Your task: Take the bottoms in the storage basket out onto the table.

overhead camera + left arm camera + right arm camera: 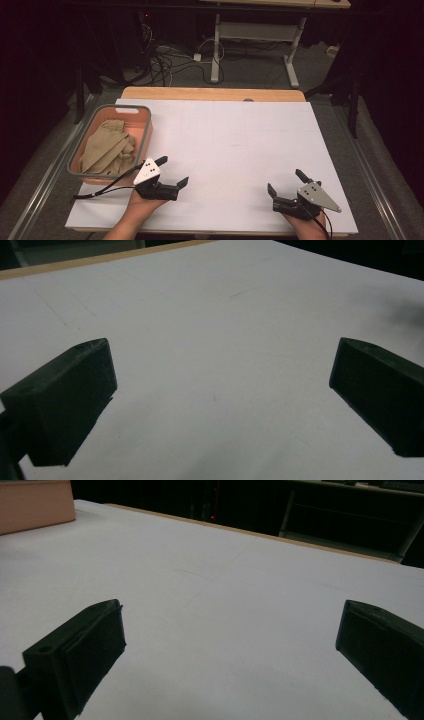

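Both claws gape wide and hold nothing, the left gripper (173, 171) with the cloth-filled basket (145, 134) just beside it, the right gripper (286, 182) well apart from it.

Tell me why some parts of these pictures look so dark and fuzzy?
High view: the white table is brightly lit, the room behind it nearly black. Left gripper view: a blurry dark smudge sits at the upper right, and the close black jaws look soft. Right gripper view: the background is dim, and the basket corner is blurred.
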Demonstrator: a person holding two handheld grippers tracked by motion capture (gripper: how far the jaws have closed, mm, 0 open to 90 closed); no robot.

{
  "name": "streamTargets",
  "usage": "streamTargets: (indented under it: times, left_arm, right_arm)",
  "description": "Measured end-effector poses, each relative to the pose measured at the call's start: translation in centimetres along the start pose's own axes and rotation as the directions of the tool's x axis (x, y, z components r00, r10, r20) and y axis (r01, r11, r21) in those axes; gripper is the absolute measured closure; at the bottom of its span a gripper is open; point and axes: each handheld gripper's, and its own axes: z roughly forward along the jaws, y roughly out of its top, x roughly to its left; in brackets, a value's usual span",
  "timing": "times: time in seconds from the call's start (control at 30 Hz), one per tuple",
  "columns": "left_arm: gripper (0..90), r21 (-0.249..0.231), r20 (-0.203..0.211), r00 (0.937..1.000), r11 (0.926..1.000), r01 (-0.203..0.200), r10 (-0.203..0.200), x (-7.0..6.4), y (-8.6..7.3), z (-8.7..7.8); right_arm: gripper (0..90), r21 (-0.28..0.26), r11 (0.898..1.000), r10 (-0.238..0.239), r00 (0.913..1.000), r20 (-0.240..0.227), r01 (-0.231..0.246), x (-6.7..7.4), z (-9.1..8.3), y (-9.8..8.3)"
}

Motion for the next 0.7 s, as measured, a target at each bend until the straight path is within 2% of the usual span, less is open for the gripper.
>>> streamTargets:
  times: [0.2, 0.47, 0.7]
  left_arm:
    - [0.0, -0.004, -0.004, 1.0, 1.0, 0.007, -0.007, -0.05, 0.07, -0.23]
    - [0.0, 0.001, 0.02, 0.9997, 0.9999, 0.015, -0.015, -0.08, 0.02, -0.01]
    - [0.0, -0.001, 0.023, 0.9996, 0.9998, 0.019, -0.019, 0.01, 0.18, -0.13]
  right_arm:
    - [0.3, -0.004, 1.0, 0.006, 1.0, -0.008, -0.006, -0.07, 0.07, 0.07]
    - [0.4, -0.008, 1.0, 0.009, 1.0, 0.001, -0.009, -0.25, -0.26, 0.12]
    - [0.3, -0.009, 1.0, 0.009, 1.0, -0.004, -0.009, -0.24, -0.25, 0.2]
